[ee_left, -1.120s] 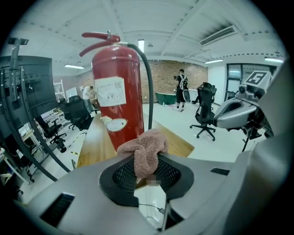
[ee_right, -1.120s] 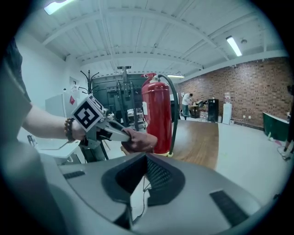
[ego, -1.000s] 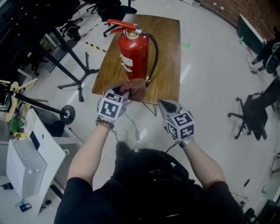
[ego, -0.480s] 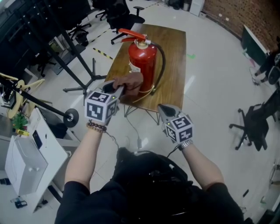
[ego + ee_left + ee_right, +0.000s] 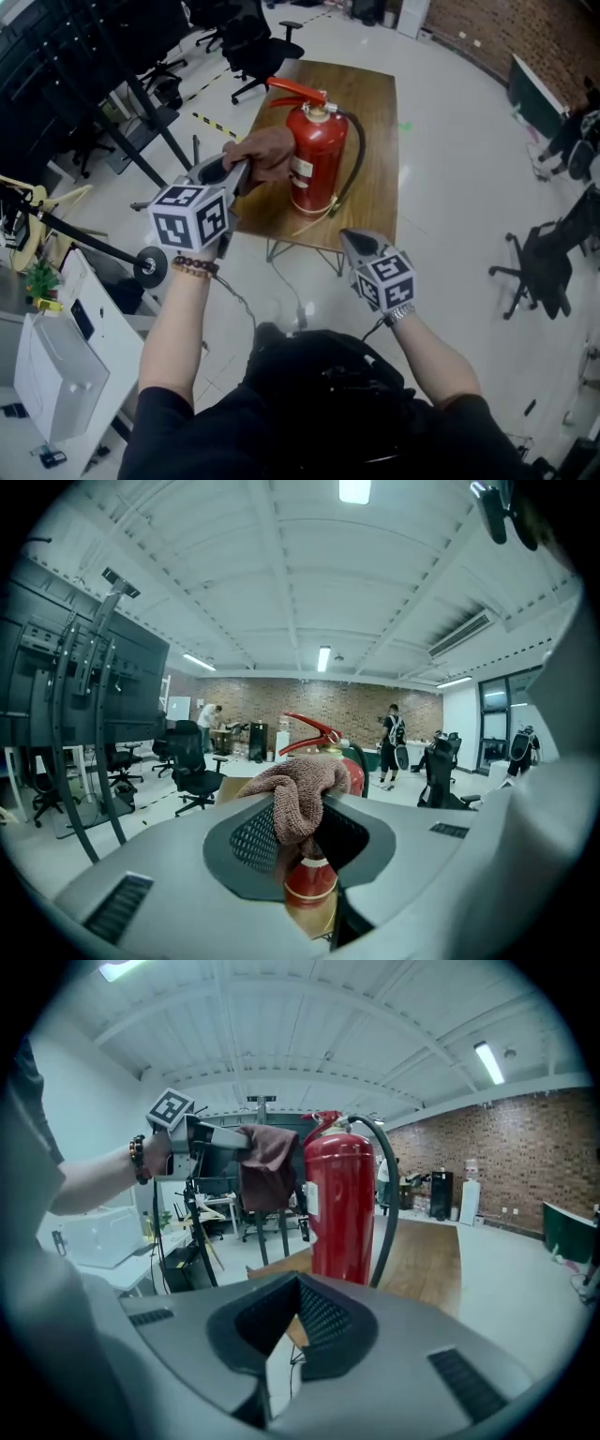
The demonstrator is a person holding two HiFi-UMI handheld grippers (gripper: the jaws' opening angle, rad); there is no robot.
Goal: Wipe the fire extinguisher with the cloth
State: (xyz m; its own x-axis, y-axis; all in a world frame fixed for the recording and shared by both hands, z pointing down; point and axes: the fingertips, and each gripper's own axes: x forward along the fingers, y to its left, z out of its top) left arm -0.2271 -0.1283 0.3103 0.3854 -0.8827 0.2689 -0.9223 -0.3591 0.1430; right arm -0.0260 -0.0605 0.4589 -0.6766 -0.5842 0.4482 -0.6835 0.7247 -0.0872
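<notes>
Ahead of our left hand-held gripper [image 5: 242, 172], the red fire extinguisher [image 5: 317, 164] stands upright on the wooden surface [image 5: 372, 112]. We hold this hand-held gripper out on a stretched forearm, raised to the cylinder's upper half and pointing almost level. Its jaws are clamped on the brown cloth [image 5: 265, 150], which bunches out past the tips right at the cylinder's near side, below the red lever [image 5: 294, 90]. Whether the cloth touches the cylinder we cannot tell. Our right hand-held gripper [image 5: 351, 241] sits lower and closer to us on a bent arm, tipped slightly down toward the surface's near edge, well short of the cylinder. Its jaws are together with nothing between them.
</notes>
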